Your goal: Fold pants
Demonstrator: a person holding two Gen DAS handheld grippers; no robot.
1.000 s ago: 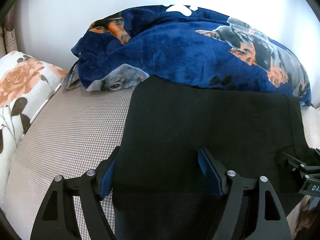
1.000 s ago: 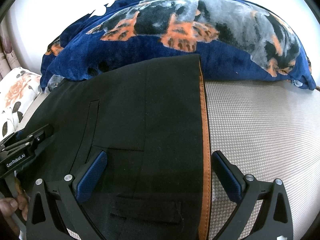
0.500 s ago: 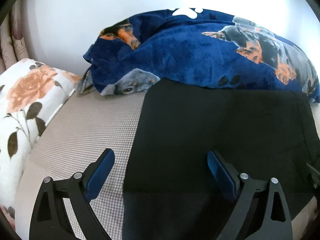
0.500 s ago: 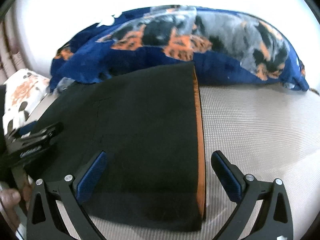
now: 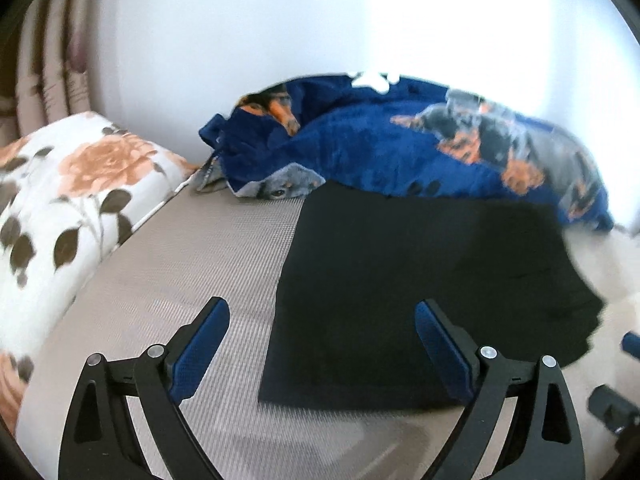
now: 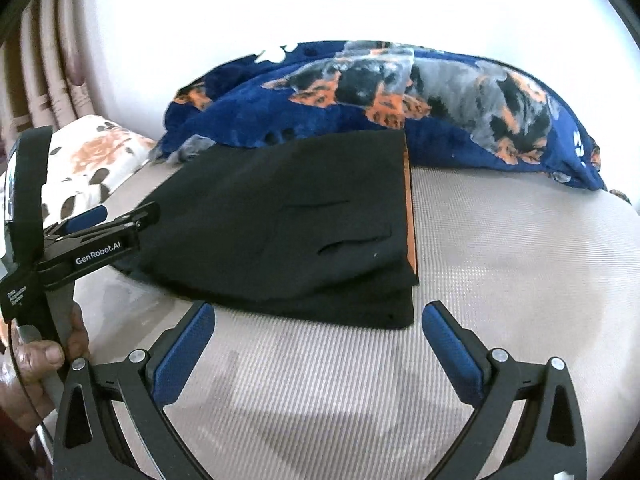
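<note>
The black pants lie folded into a compact stack on the beige mattress, an orange lining strip showing along the right edge — they appear set down deliberately, squared for a finished fold. The left gripper hangs above the stack's near left corner, fingers spread wide, nothing between them. The right gripper sits just short of the near edge, likewise released and empty. Surroundings: a blue dog-print blanket touches the stack's far edge, and a floral pillow lies well left — neither obstructs the near side.
</note>
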